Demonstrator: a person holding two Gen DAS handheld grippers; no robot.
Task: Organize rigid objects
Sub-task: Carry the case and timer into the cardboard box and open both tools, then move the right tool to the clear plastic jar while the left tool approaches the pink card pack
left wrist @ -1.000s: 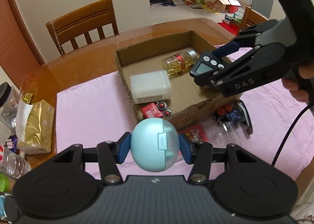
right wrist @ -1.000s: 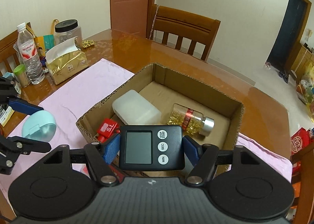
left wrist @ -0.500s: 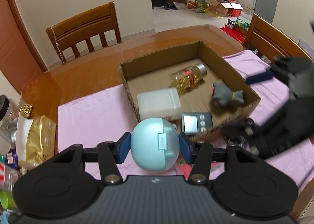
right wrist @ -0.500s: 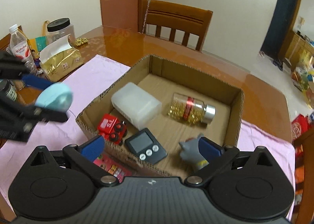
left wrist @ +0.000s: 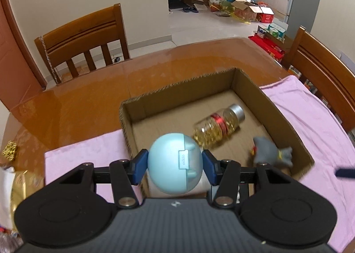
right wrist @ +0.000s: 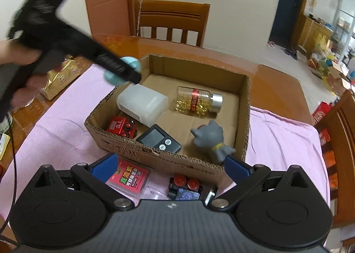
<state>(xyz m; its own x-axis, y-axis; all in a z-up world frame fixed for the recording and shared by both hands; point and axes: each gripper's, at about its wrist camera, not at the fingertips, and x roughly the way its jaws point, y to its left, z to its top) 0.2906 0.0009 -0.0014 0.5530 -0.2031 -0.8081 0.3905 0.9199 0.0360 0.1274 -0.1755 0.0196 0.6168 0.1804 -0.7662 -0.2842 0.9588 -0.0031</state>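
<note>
At the far left of the right wrist view, a hand (right wrist: 13,57) holds the left gripper (left wrist: 175,165), whose blue pads are clamped on a pale blue egg-shaped case (left wrist: 175,163) held over the near left corner of the cardboard box (right wrist: 168,153). The box sits on a pink cloth (right wrist: 57,119) spread over the glossy brown surface (left wrist: 88,97). Inside the box, from left to right, lie a red toy (right wrist: 122,127), a white plastic container (right wrist: 142,104), a black digital timer (right wrist: 158,138), a clear bottle of yellow capsules (right wrist: 197,102) on its side, and a grey cat figure (right wrist: 212,139). The right gripper (right wrist: 170,167) has its jaws spread wide with nothing between them, just in front of the box's near wall, above a pink card pack (right wrist: 129,177) and a small toy with red wheels (right wrist: 185,188) lying on the cloth.
</note>
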